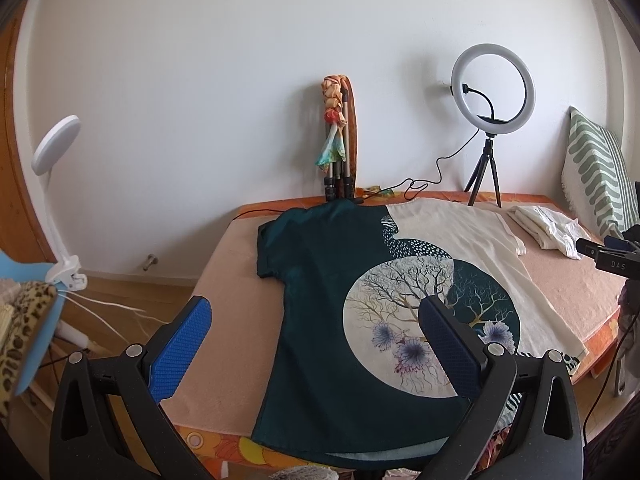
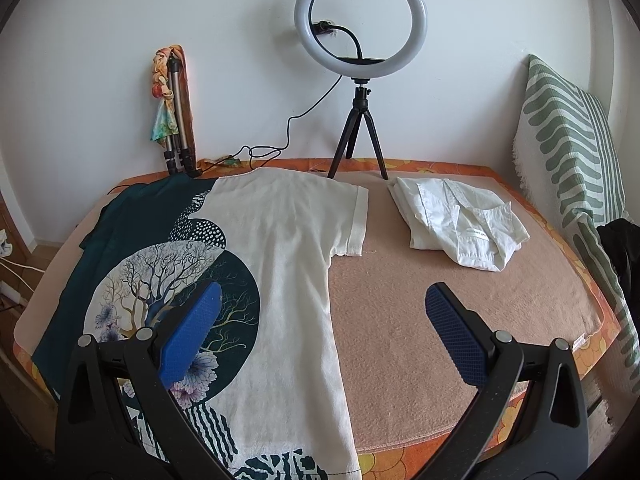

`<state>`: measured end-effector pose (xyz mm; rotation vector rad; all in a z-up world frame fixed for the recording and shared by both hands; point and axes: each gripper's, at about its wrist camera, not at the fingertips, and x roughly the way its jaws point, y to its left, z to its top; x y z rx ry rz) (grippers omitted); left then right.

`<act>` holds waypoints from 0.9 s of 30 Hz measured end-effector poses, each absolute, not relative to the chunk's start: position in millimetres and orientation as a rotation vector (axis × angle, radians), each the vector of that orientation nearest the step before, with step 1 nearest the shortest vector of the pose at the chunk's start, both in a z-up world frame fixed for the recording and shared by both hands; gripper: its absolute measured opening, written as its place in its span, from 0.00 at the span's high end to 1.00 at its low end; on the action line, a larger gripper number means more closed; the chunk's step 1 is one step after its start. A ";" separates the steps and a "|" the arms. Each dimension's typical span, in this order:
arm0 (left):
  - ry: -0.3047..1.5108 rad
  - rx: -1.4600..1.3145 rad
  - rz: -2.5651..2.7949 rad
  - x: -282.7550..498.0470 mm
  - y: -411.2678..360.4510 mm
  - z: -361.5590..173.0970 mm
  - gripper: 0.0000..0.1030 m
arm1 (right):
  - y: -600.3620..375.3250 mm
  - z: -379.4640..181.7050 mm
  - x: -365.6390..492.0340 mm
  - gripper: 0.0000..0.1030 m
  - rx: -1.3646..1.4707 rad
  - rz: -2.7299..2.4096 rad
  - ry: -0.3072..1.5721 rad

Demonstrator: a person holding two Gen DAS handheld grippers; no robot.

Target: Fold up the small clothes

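1. The teal and cream printed T-shirt [image 2: 288, 240] lies flat on the peach blanket [image 2: 440, 320].
2. The left gripper [image 1: 316, 344] and the right gripper [image 2: 320, 332] hover above it, jaws spread, holding nothing.
3. Risk: pinching only 1 layer may wrinkle the fold.
4. The sleeve is near the black tripod of the ring light [image 2: 358, 136]; a wide swing could hit it.

Probably a home bedroom: blanket-covered bed [image 2: 440, 320], pillow [image 2: 568, 140], ring light [image 2: 360, 20].

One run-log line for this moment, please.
stage: pre-fold | T-shirt: flat on bed, unfolded | white shirt: folded, at right | left gripper: open, above T-shirt | right gripper: open, empty
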<state>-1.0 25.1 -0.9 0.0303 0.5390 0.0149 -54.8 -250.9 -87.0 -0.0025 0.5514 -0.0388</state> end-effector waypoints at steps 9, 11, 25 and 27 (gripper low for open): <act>0.639 -0.039 0.021 10.9 67.9 -32.4 0.01 | -223.7 -63.9 -50.3 0.00 0.019 0.066 0.528; 0.674 -0.050 0.028 11.8 76.8 -44.2 0.04 | -214.6 -56.3 -48.3 0.00 0.020 0.092 0.520; 0.928 -0.161 -0.046 24.8 106.4 -114.9 0.29 | -96.0 -14.7 12.7 0.00 -0.071 0.312 0.536; 0.960 -0.187 -0.060 26.7 109.4 -123.7 0.39 | -75.1 -12.7 27.6 0.00 -0.081 0.349 0.553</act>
